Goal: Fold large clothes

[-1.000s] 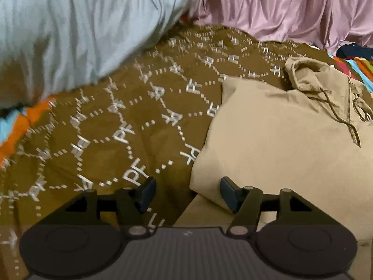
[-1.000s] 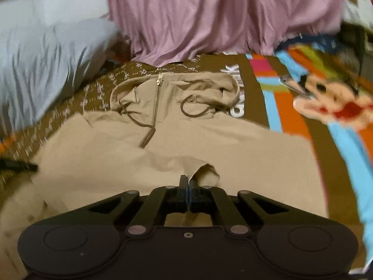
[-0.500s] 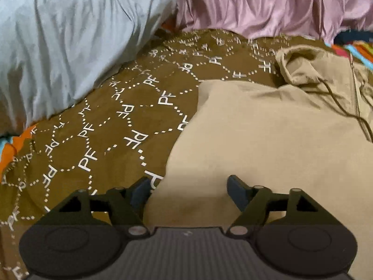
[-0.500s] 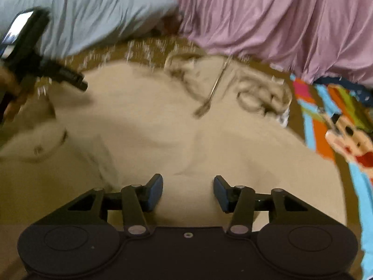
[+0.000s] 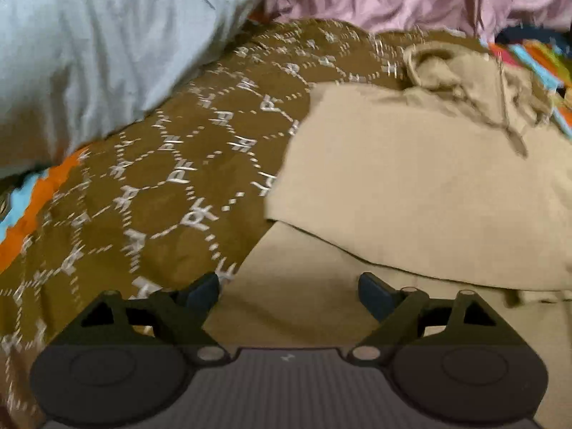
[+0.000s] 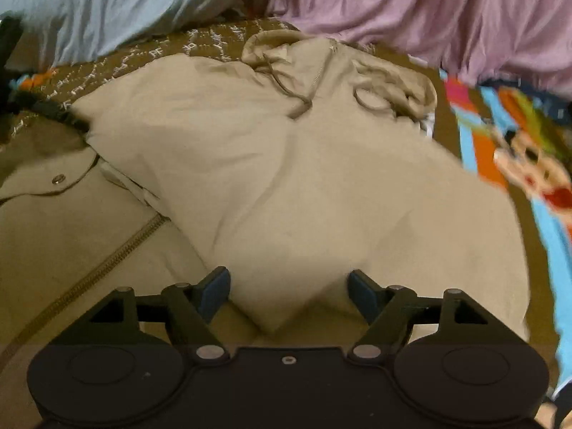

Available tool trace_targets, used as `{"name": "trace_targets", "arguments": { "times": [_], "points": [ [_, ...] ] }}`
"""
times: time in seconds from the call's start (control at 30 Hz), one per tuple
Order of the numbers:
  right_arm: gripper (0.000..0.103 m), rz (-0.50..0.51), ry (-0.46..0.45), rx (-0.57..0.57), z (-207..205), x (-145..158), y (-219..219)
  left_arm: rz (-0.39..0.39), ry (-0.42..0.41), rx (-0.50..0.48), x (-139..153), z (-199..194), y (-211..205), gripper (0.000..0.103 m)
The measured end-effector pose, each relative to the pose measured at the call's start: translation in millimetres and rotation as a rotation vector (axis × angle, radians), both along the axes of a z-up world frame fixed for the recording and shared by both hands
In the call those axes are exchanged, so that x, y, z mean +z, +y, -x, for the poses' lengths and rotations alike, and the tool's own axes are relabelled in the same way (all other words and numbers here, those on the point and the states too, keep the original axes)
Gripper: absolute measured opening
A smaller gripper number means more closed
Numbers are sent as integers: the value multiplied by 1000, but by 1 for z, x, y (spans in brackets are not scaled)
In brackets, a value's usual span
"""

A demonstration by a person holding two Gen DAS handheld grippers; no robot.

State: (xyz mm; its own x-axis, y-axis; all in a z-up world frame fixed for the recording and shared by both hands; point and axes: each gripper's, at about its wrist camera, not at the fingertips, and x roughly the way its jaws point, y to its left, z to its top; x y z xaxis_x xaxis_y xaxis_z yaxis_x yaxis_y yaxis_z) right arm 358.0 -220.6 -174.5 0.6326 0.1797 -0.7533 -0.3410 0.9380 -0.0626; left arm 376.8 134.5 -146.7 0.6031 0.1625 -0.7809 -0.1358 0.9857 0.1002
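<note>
Spread across the bed: a brown bedcover with a white hexagon print (image 5: 171,164), bordered at the far side by a pale blue-grey pillow (image 5: 107,35) and a crumpled mauve satin sheet (image 6: 429,18), with a bright cartoon-print blanket (image 6: 518,164) along the right; lying on the brown cover, a large beige hooded zip jacket (image 6: 286,164), hood and drawstrings toward the pillows, one panel folded over the middle so that its corner points down at the right gripper (image 6: 287,287); seen below that panel, the zip and a snap button at the left; right gripper a second ago clamped shut at the fabric's edge, now with jaws just opened wide, the folded corner lying loose between them and touching neither pad; released, then, and lying where laid; left gripper (image 5: 287,291) likewise just widened further, spread apart above the jacket's near left edge, nothing pinched; probably one fold finished and both hands free; next likely a fresh grasp for the following fold.
</note>
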Motion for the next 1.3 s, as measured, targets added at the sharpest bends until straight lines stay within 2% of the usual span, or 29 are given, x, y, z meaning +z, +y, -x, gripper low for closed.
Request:
{"name": "trace_targets", "arguments": {
  "times": [0.1,0.13,0.27,0.47,0.6,0.77,0.97,1.07,1.17,1.2,1.27,1.3],
  "points": [
    [78,-18,-60,-4,21,29,-14,52,-54,-21,32,39,-1,94],
    [82,-15,-71,4,30,38,-19,51,-77,-41,43,55,-4,98],
    [92,-12,-102,25,83,66,-48,18,-129,-153,77,117,-22,102],
    [101,9,-107,29,179,83,-91,-83,-114,-298,87,203,-49,102],
    [102,38,-89,13,224,83,-111,-121,-93,-308,82,245,-63,102],
    [102,123,-64,41,243,75,-115,-45,-111,-245,85,276,-61,102],
    [100,209,-64,100,217,62,-103,30,-122,-193,88,290,-61,102],
    [87,283,-42,132,201,49,-90,49,-127,-210,89,290,-70,102],
    [69,293,-35,123,190,39,-87,71,-142,-255,91,286,-85,102],
    [53,290,-38,112,188,39,-89,81,-151,-273,92,284,-92,102],
    [37,274,-48,96,188,42,-92,102,-167,-327,91,281,-108,102],
    [19,258,-59,79,190,48,-95,110,-173,-362,90,278,-118,102]
  ]
}}
